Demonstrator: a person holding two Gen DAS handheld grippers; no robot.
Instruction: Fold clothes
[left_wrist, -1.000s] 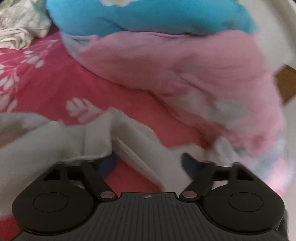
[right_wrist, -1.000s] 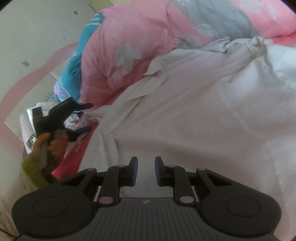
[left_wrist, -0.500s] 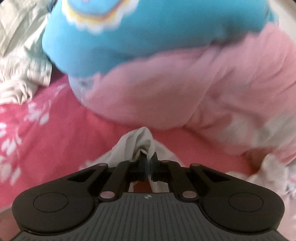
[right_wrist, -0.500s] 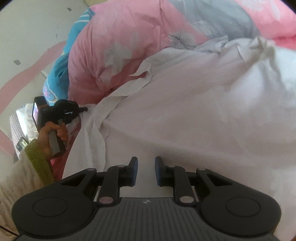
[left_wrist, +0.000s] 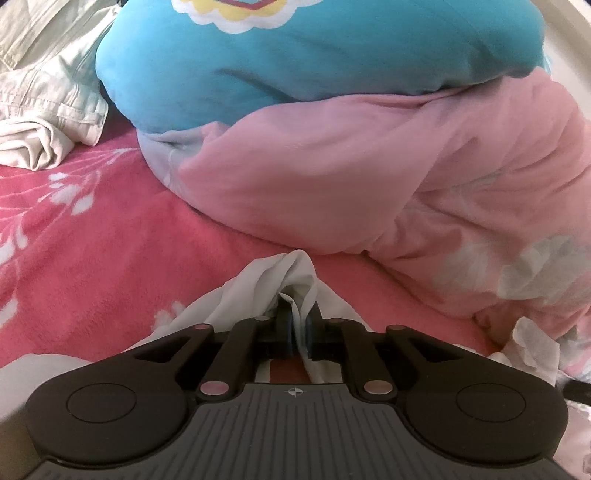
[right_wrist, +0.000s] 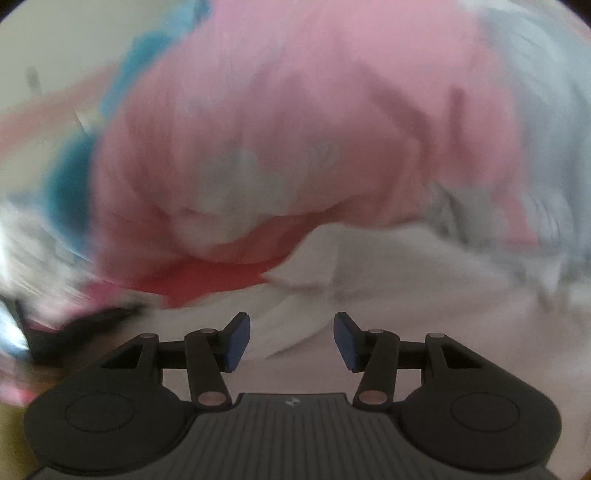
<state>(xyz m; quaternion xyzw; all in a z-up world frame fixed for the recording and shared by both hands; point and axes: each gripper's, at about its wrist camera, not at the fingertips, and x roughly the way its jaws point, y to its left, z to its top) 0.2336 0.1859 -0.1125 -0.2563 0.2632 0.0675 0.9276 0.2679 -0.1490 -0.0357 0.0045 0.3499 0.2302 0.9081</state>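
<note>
while the left hand-held gripper is pinching a fold of the white garment at the lower middle of its frame, its jaws open slightly. this cloth lies on the pink bed sheet, below the pink quilt and blue pillow. the right hand-held gripper is opening, nothing between its pads, over the white garment in a blurred frame.

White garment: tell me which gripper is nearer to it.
Left. The left gripper is pinched on a bunched fold of the white garment. The right gripper hangs over the cloth, jaws opening with nothing between the pads.
</note>
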